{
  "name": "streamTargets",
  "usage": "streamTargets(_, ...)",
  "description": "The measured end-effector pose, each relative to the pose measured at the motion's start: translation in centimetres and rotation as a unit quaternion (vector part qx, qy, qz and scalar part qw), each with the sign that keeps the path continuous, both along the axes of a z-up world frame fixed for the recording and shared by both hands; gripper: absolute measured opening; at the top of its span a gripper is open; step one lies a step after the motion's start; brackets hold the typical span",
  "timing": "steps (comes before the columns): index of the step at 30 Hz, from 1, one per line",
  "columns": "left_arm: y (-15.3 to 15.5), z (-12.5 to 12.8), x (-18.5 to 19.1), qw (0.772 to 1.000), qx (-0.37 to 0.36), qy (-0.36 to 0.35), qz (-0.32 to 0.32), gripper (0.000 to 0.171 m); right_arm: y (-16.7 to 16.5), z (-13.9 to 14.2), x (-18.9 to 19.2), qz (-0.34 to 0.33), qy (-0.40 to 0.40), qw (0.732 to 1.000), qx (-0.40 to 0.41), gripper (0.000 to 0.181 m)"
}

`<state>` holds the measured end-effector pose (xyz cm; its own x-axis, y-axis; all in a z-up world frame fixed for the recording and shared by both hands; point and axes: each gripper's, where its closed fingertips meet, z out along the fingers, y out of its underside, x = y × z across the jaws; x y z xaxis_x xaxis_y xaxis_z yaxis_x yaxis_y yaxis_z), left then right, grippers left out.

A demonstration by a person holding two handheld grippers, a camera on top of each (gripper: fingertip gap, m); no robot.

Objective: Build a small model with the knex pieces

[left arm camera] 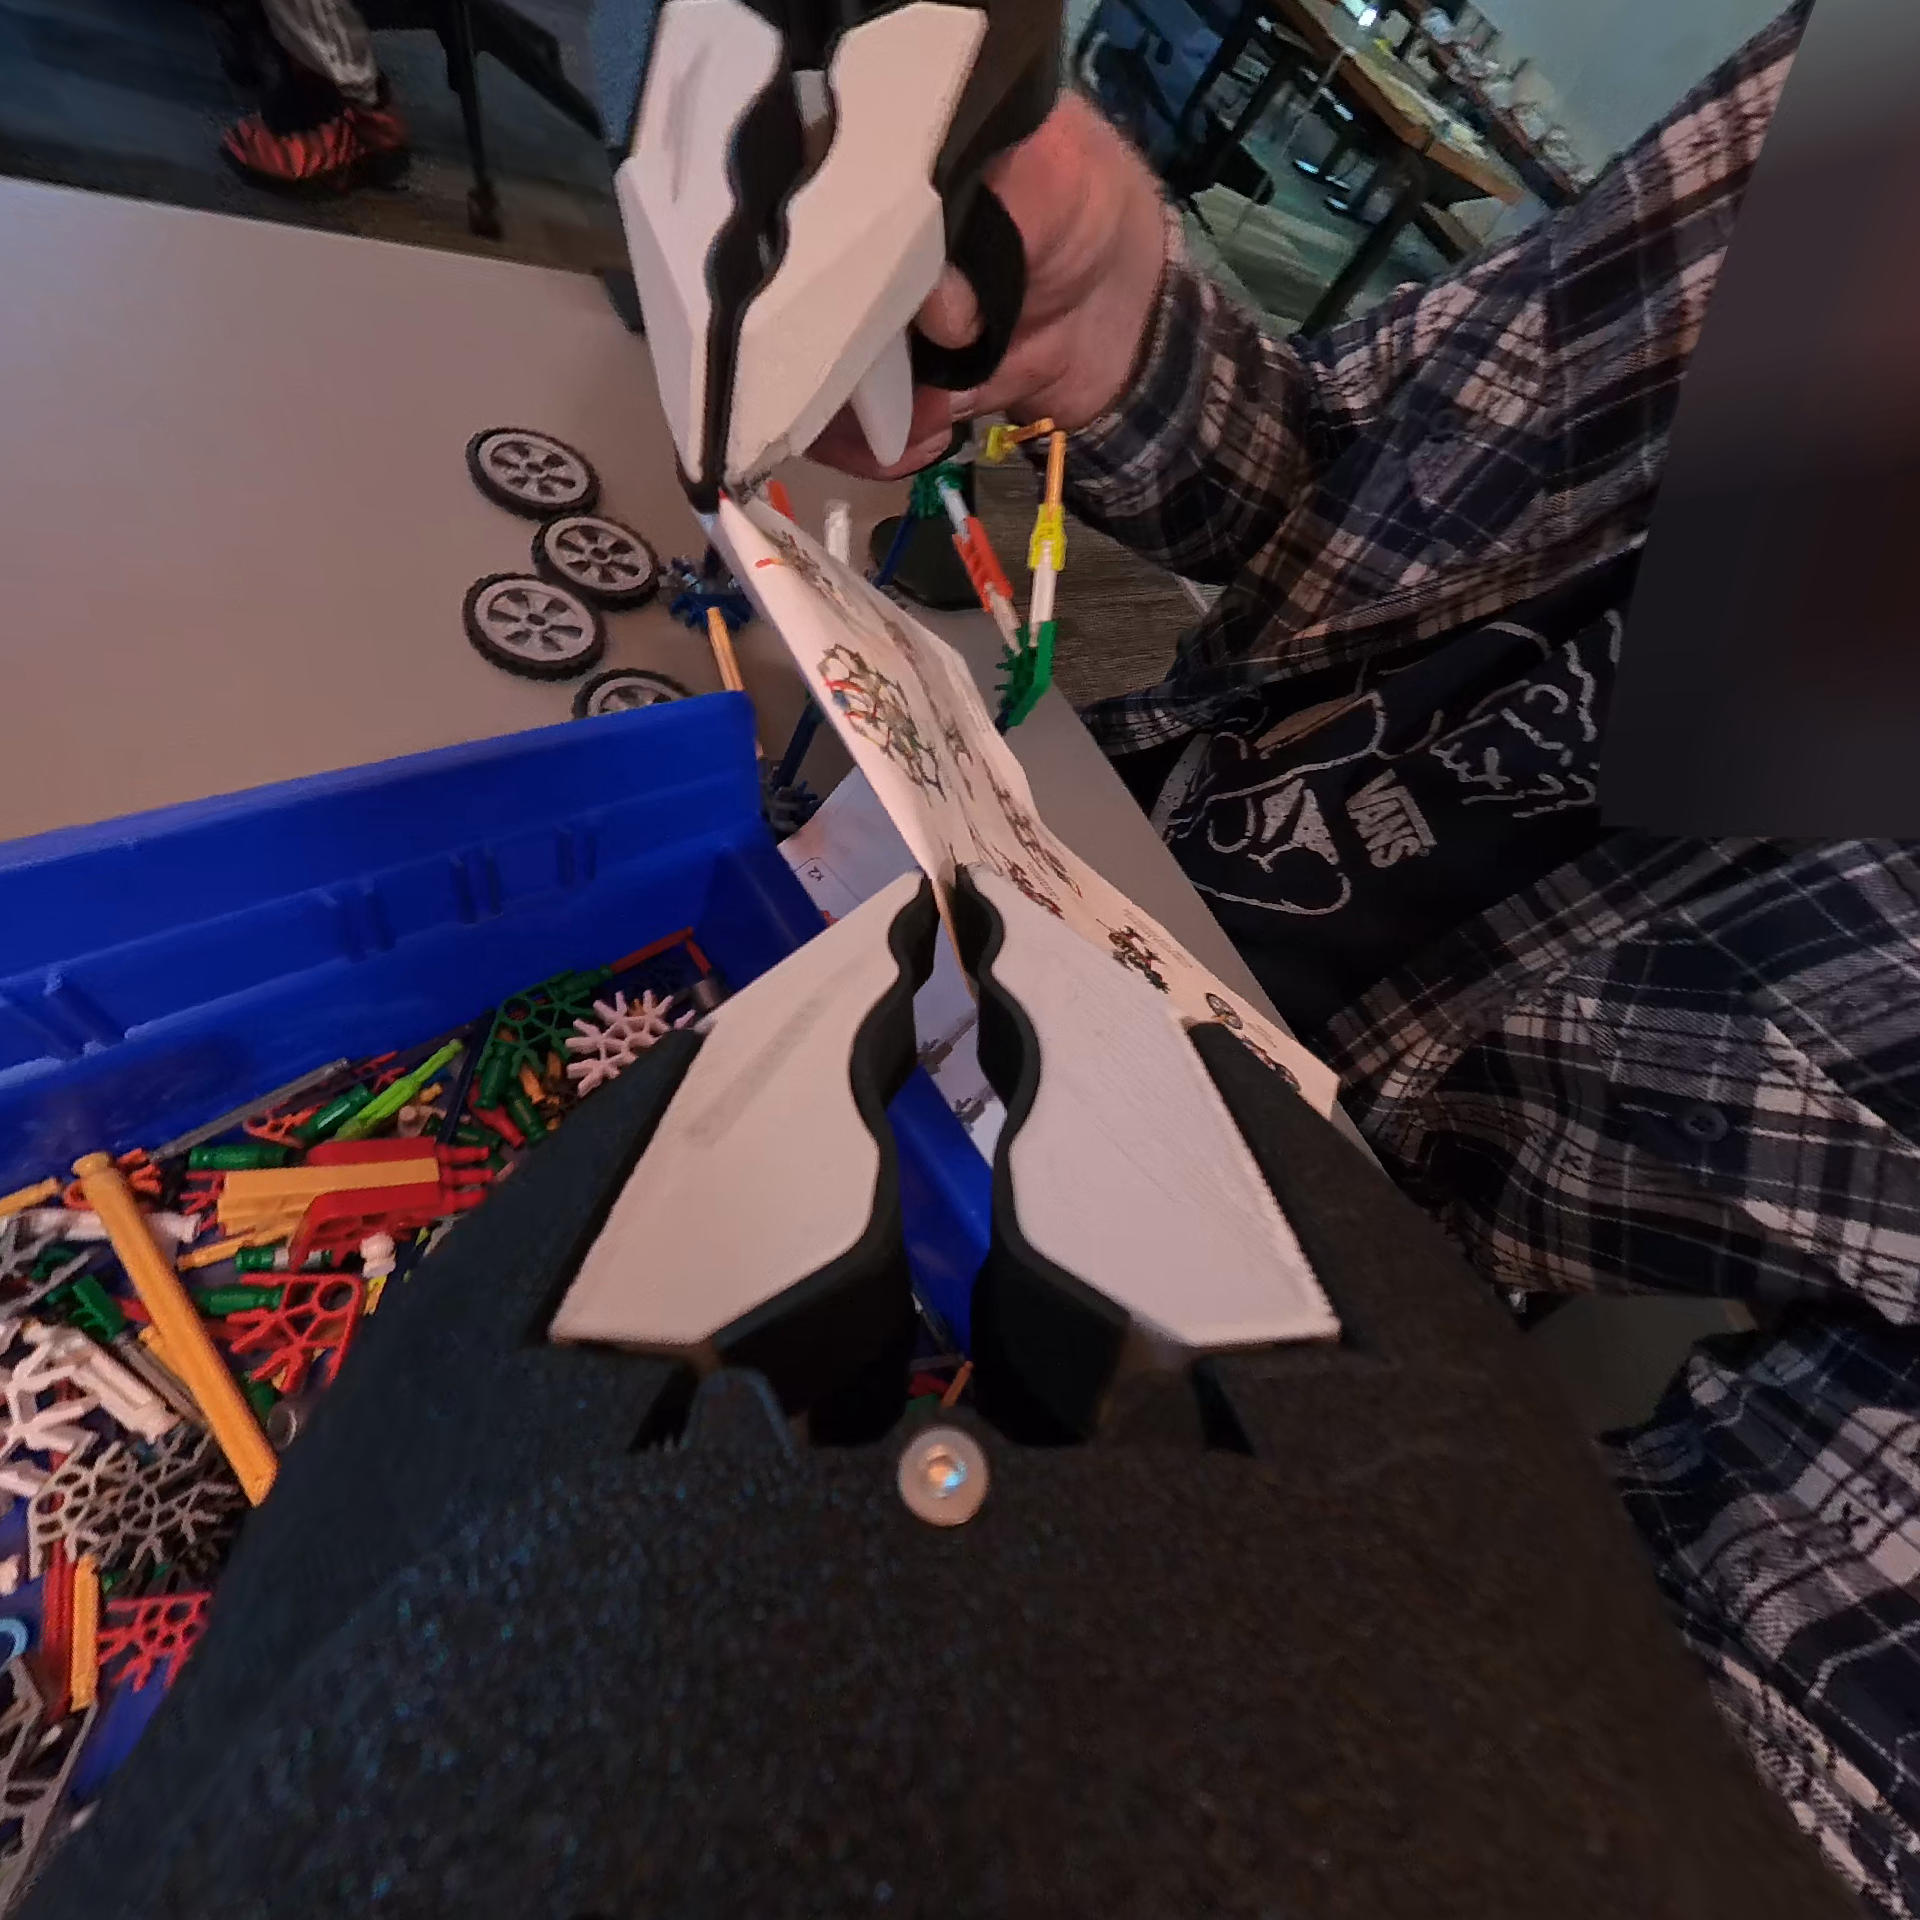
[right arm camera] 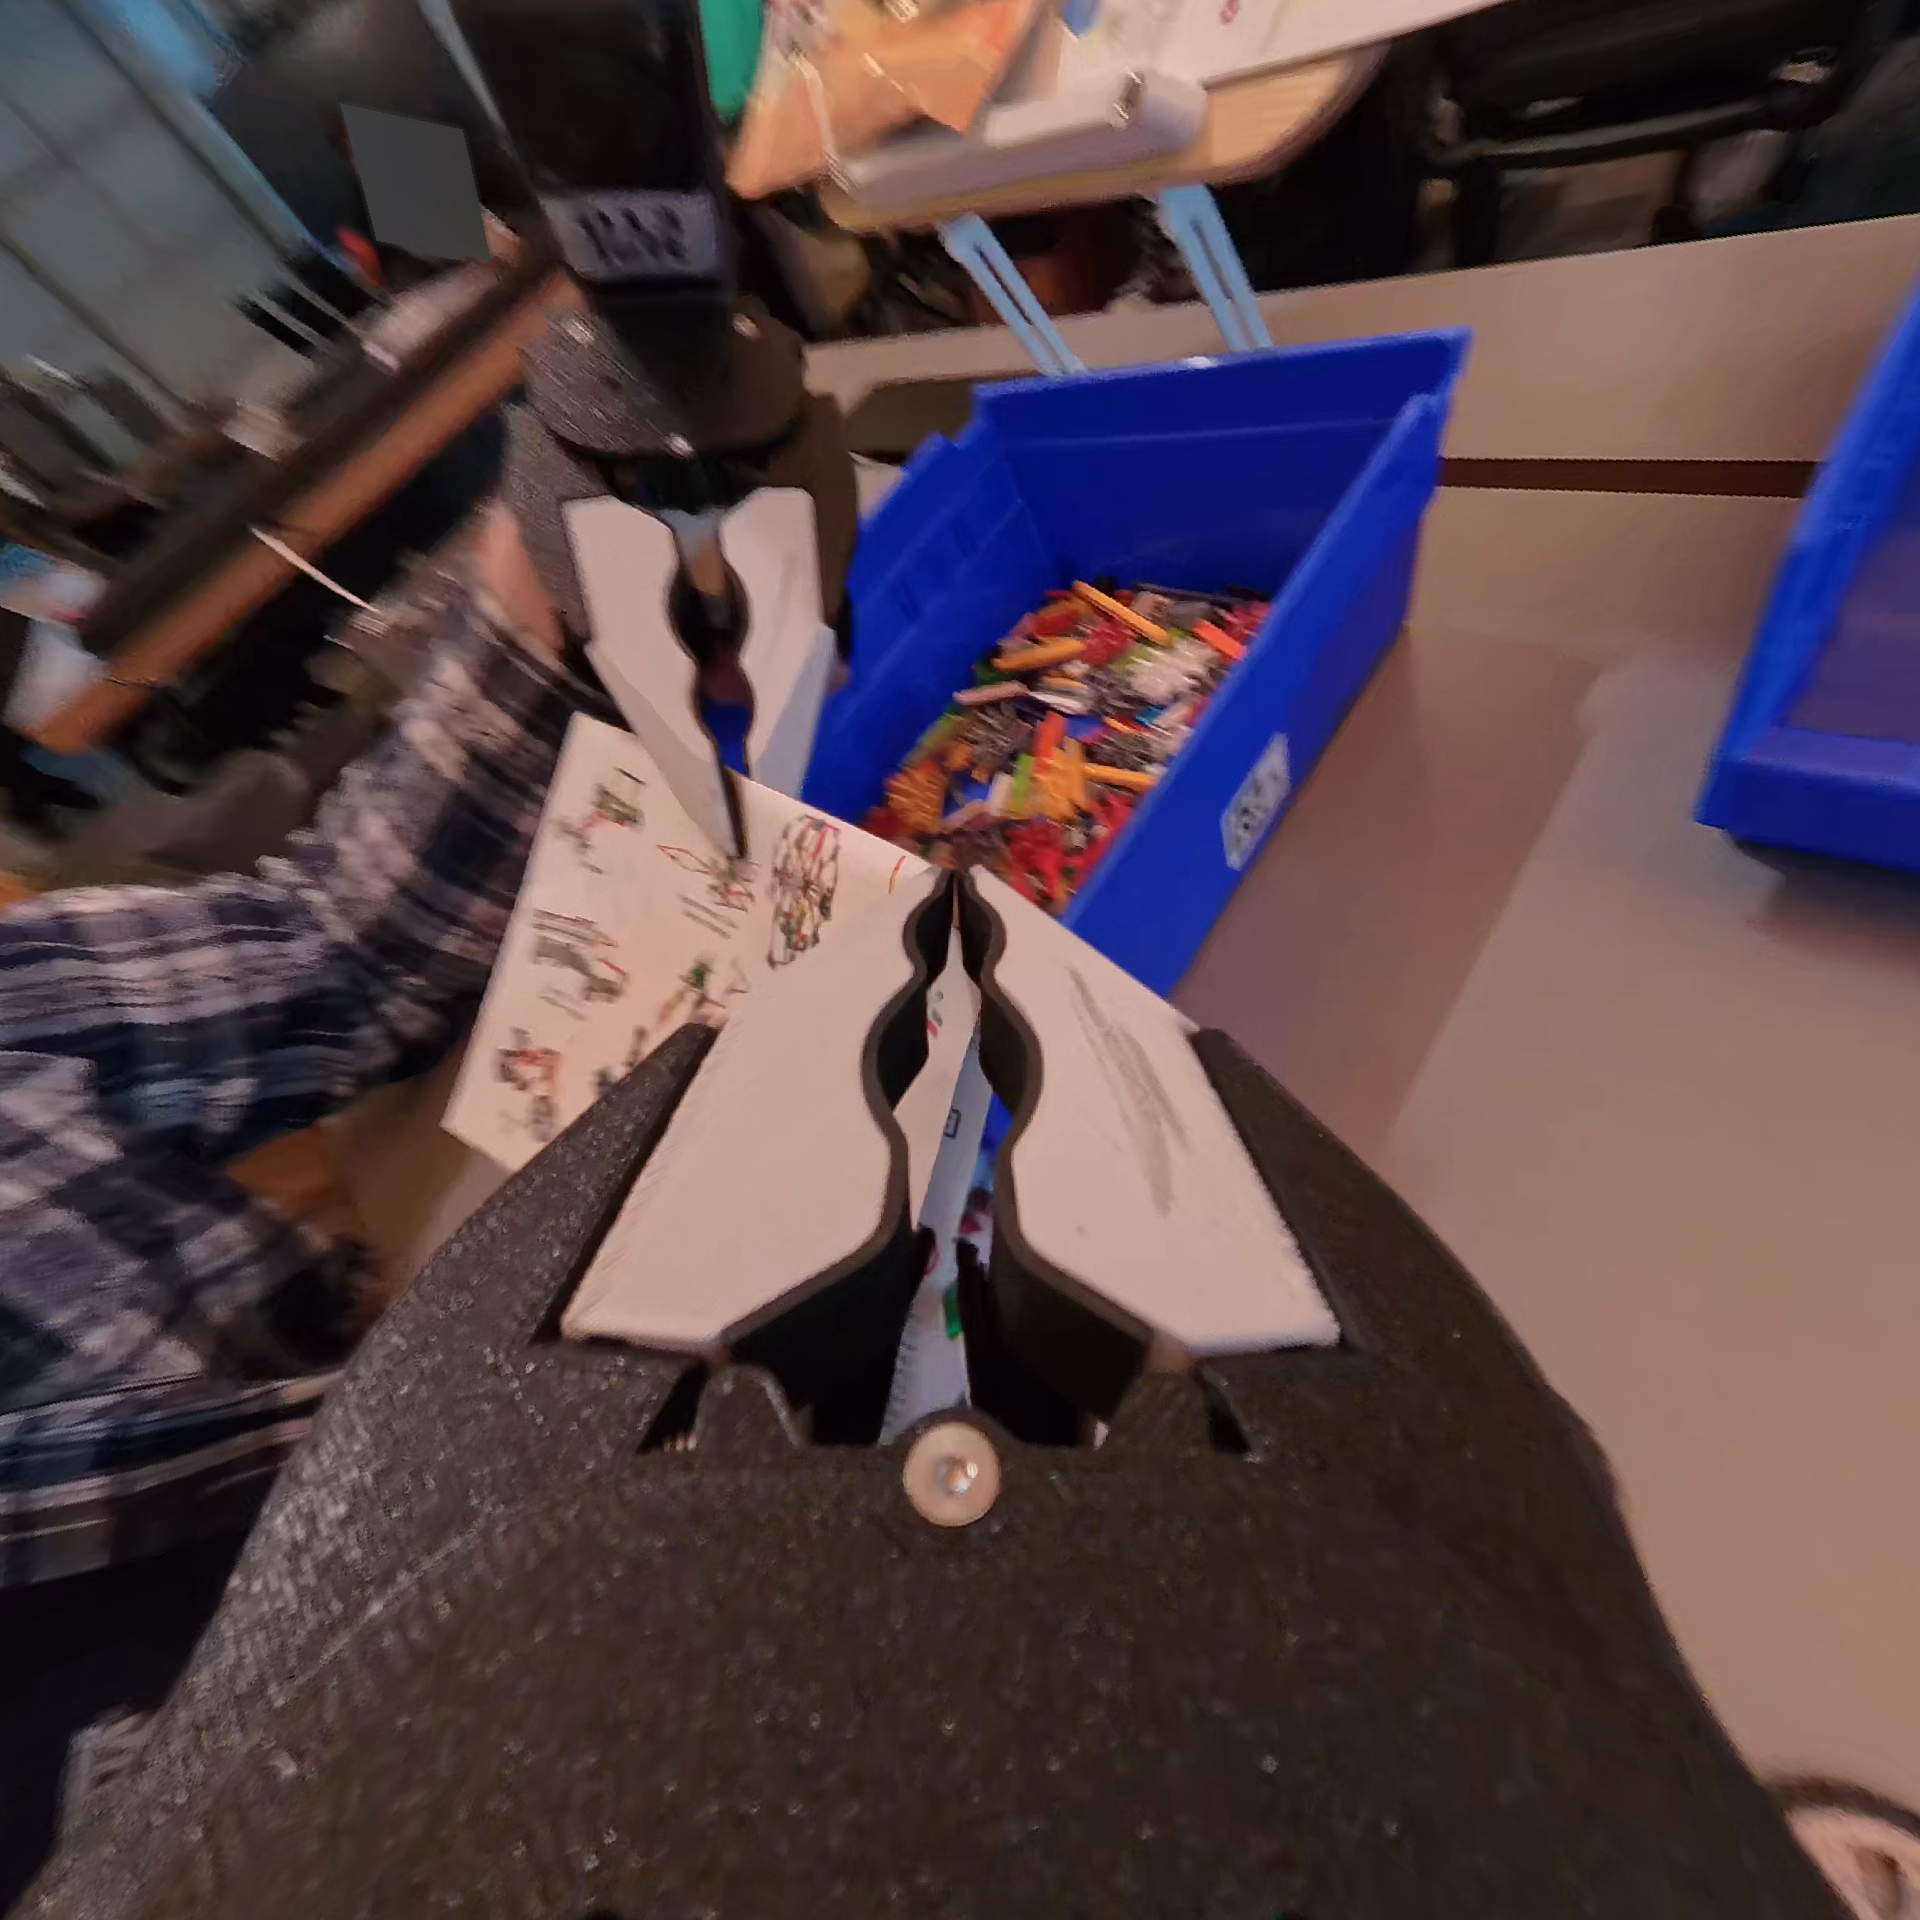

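A white printed instruction booklet [left arm camera: 894, 707] with coloured model pictures is held up in the air between both grippers. My left gripper [left arm camera: 940, 883] is shut on its near edge, beside a blue bin [left arm camera: 416, 883]. My right gripper [left arm camera: 712, 499] is shut on its far corner, with a hand behind it. In the right wrist view the right gripper [right arm camera: 956, 883] pinches the booklet [right arm camera: 623, 935], whose pages run back between its fingers. The left gripper [right arm camera: 738, 842] pinches the sheet farther off.
The blue bin [right arm camera: 1143, 468] holds several coloured rod-and-connector pieces [left arm camera: 260, 1247]. Several grey wheels [left arm camera: 530, 470] and a partly built rod model [left arm camera: 1044, 561] lie on the beige table [left arm camera: 208, 468]. A second blue bin [right arm camera: 1818, 727] stands at the right. A person in a plaid shirt [left arm camera: 1558, 416] is close by.
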<state>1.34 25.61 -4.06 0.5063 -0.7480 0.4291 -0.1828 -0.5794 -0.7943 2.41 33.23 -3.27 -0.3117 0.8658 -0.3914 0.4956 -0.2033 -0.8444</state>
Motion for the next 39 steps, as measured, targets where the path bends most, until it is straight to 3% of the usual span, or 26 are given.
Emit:
streamTargets(8,0.7,-1.7,-0.4,0.999,-0.032,0.030,0.023,0.002,0.8,-2.1,-0.6,-0.032,-0.042,0.994,0.097,0.000)
streamTargets(39,0.9,-2.5,-0.5,0.998,-0.045,0.045,0.026,0.002,0.9,-2.4,-1.2,-0.026,-0.055,0.992,0.106,0.000)
